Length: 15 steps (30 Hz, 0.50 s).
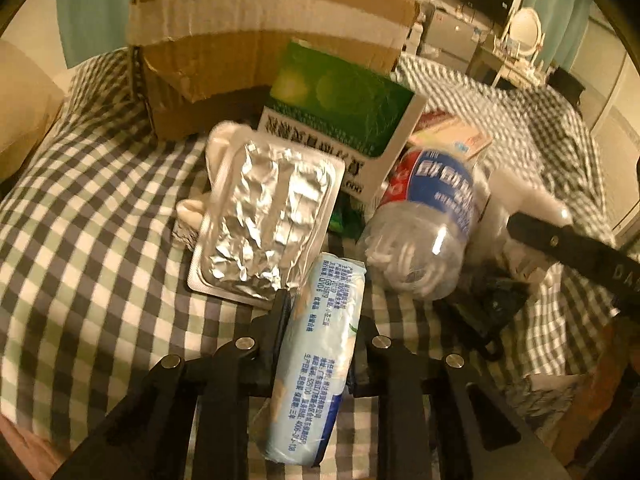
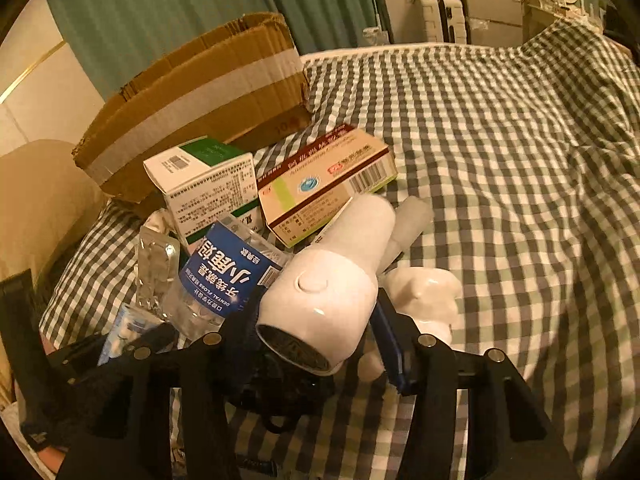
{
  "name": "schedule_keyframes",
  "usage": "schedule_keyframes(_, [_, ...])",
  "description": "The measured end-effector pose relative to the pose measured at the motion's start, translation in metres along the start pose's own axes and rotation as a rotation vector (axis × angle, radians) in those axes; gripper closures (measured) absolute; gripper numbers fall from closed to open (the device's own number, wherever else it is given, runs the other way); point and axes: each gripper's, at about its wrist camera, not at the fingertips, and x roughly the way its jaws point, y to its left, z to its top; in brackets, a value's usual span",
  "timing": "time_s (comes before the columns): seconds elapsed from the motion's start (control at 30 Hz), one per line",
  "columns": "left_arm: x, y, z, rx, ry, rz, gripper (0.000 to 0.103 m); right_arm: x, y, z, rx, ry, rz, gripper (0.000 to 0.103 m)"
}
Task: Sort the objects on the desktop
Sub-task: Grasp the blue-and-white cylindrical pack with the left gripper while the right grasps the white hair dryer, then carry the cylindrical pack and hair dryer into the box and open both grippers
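The left hand-held gripper (image 1: 320, 312) is pinching a pale blue soft plastic packet printed with small text (image 1: 316, 364), and the packet's long axis runs straight along the fingers, pointing away toward the pile on the green-and-white checked bed cover (image 1: 88, 216). Just beyond its far end lies a silver foil blister sheet (image 1: 268, 220), and past that the torn brown cardboard box with a pale tape band (image 1: 256, 40) — presumably where sorted things go, up and ahead of the left side.

The right hand-held gripper (image 2: 320, 320) is clamped around a white plastic handheld device with a round button (image 2: 324, 292). Its long axis slants away to the upper right, its dark open end toward the camera. Beside it, touching on the left, rests a clear plastic jar with a blue dental-floss label (image 2: 224, 276); behind stand a green-and-white carton (image 2: 208, 188) and a cream-and-maroon carton (image 2: 328, 176).

Of the two, the left looks nearer the box — its packet already points roughly that way, so I judge a lift and forward carry would suit.
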Motion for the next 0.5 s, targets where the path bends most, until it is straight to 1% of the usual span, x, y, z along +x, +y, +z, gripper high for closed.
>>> schedule_keyframes(0.13, [-0.011, 0.008, 0.001, -0.037, -0.03, -0.02, 0.081, -0.008, 0.003, -0.002, -0.01, -0.013, 0.002, 0.053])
schedule_keyframes(0.27, [-0.018, 0.008, 0.007, -0.069, -0.045, -0.04, 0.081, -0.017, 0.007, 0.001, -0.026, -0.034, 0.013, 0.053])
schedule_keyframes(0.33, [-0.019, 0.003, 0.012, -0.071, -0.05, -0.04, 0.081, -0.024, 0.009, 0.005, -0.034, -0.047, 0.027, 0.053])
schedule_keyframes(0.47, [-0.026, -0.002, 0.016, -0.054, -0.07, -0.044, 0.081, -0.034, 0.019, 0.004, -0.07, -0.054, 0.008, 0.053])
schedule_keyframes(0.5, [-0.027, -0.005, 0.018, -0.046, -0.073, -0.036, 0.081, -0.037, 0.022, 0.004, -0.082, -0.056, -0.003, 0.053])
